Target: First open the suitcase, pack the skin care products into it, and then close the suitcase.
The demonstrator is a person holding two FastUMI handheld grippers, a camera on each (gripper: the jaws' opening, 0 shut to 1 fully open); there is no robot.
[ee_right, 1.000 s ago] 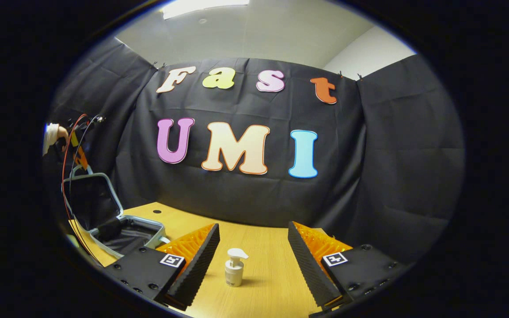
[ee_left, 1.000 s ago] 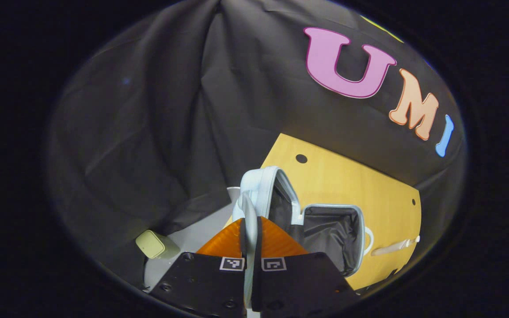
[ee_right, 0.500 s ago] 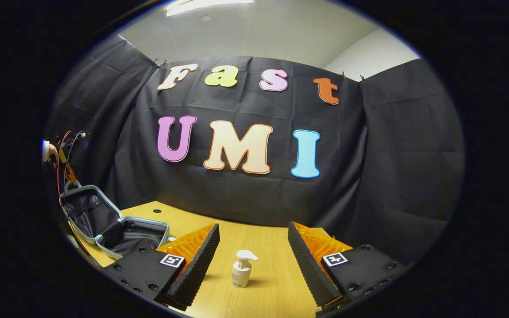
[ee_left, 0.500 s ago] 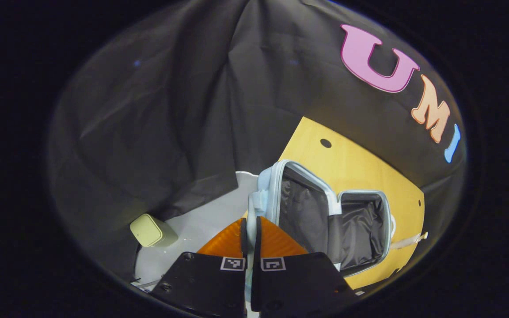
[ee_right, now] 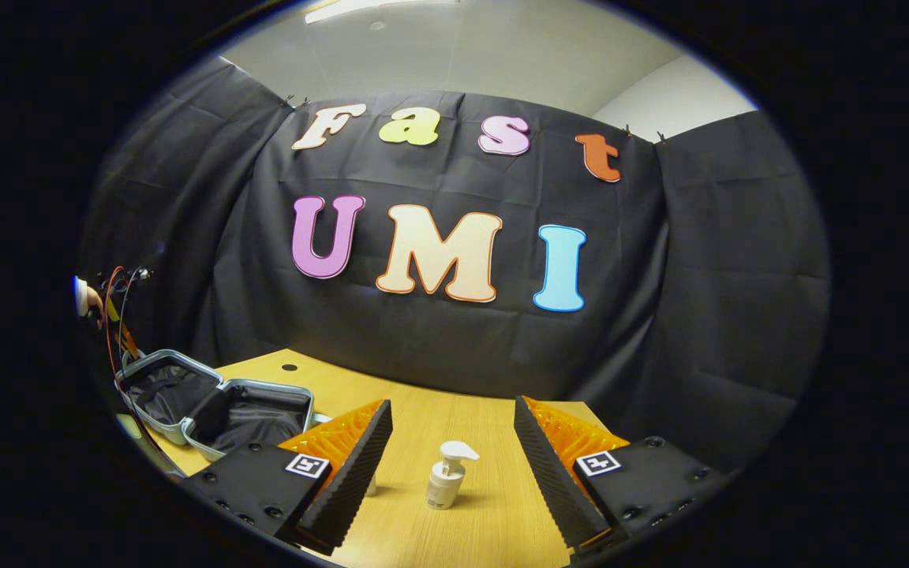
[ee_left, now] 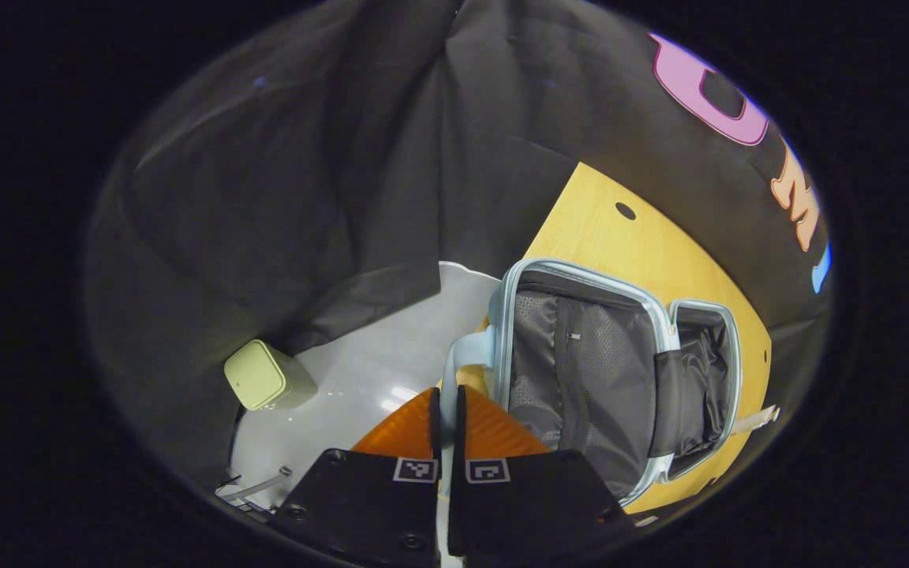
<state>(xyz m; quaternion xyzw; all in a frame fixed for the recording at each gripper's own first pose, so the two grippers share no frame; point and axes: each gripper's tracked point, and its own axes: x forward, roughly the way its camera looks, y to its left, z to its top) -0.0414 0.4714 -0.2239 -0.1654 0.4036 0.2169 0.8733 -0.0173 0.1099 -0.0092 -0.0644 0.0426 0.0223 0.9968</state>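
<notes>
left gripper view: looks down on the suitcase (ee_left: 581, 355), open, lid laid back with a mesh-lined inside, base half beyond it, both on the wooden surface (ee_left: 620, 244). left tongs (ee_left: 445, 410) pressed together on the suitcase's pale handle (ee_left: 462, 355), a strip of it running between the fingers. off the surface edge, a grey floor (ee_left: 360, 379) and a small pale green box (ee_left: 257, 379) against the black cloth.

right gripper view: level across the surface (ee_right: 423, 394). right tongs (ee_right: 450, 442) wide apart, holding nothing; a white pump bottle (ee_right: 447, 477) stands upright on the surface between the fingers, apart from both. the suitcase (ee_right: 218, 406) sits far left, both halves spread open, dark lining showing. past it, a hand (ee_right: 87, 296) with red and black cables (ee_right: 117, 315), cut off at the edge.

a small pale thing just behind the right tongs' left finger is mostly hidden; cannot tell what it is. near corner of the suitcase is covered by the left tongs' body.
</notes>
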